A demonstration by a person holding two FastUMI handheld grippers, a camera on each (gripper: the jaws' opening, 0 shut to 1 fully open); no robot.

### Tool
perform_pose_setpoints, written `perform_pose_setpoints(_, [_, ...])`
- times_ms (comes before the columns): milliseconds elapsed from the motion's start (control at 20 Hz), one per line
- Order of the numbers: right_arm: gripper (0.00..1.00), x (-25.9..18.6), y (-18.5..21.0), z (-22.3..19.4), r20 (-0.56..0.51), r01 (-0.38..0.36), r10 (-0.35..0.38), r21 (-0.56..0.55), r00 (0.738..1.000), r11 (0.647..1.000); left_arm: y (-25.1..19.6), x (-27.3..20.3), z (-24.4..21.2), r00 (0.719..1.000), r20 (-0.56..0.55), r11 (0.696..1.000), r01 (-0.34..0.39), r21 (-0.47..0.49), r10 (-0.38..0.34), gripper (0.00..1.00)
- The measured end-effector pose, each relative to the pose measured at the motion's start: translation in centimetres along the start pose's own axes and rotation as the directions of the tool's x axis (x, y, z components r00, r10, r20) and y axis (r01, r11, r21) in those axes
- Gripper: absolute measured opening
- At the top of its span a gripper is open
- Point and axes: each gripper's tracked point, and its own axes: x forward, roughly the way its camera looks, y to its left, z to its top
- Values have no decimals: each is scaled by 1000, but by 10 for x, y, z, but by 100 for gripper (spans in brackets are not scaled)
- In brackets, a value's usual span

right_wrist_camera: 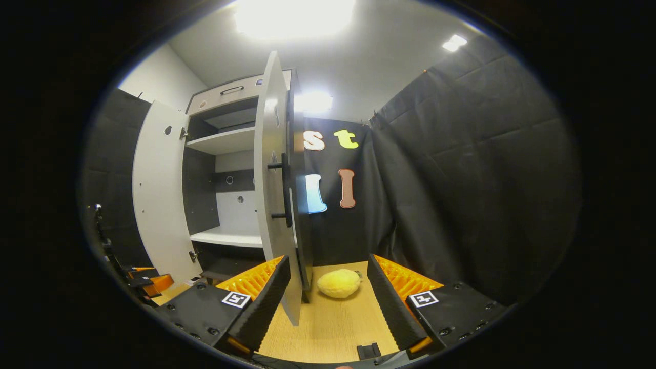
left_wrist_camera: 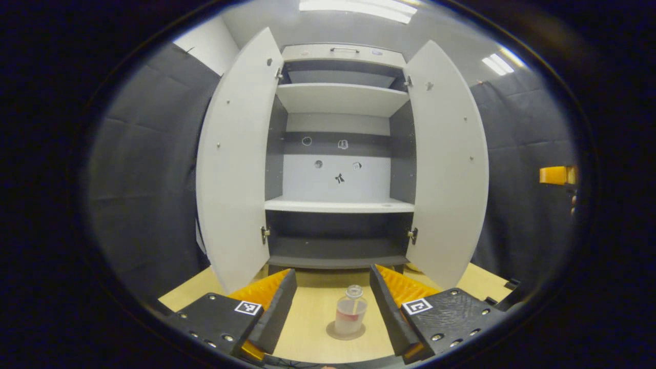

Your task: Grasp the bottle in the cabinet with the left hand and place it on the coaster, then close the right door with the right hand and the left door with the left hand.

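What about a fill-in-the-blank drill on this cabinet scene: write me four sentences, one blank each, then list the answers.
1. The bottle stands upright on the ____, out on the table.
2. Both doors of the cabinet are ____.
3. The left gripper is ____, its fingers either side of the bottle without touching it.
4. In the right gripper view, the right door shows edge-on, with a ____ soft toy on the table past it.

Answers: coaster; open; open; yellow
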Motion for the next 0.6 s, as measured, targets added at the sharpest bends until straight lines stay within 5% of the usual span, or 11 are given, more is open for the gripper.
perform_pose_setpoints(350, [96, 61, 0, 58, 64, 8, -9, 16, 998, 1000, 69, -35, 57, 996, 49, 995, -81, 54, 78, 89])
perform_pose_setpoints(400, [94, 71, 0, 60, 56, 18, -19, 20, 998, 1000, 81, -40, 61, 994, 49, 994, -97, 60, 94, 78])
perform_pose_setpoints(450, [96, 81, -2, 59, 40, 34, -35, 20, 999, 999, 92, -45, 63, 993, 46, 992, -110, 61, 107, 89])
perform_pose_setpoints(600, [97, 106, 2, 59, 1, 69, -69, 5, 998, 998, 125, -54, 67, 988, 26, 987, -156, 46, 155, 89])
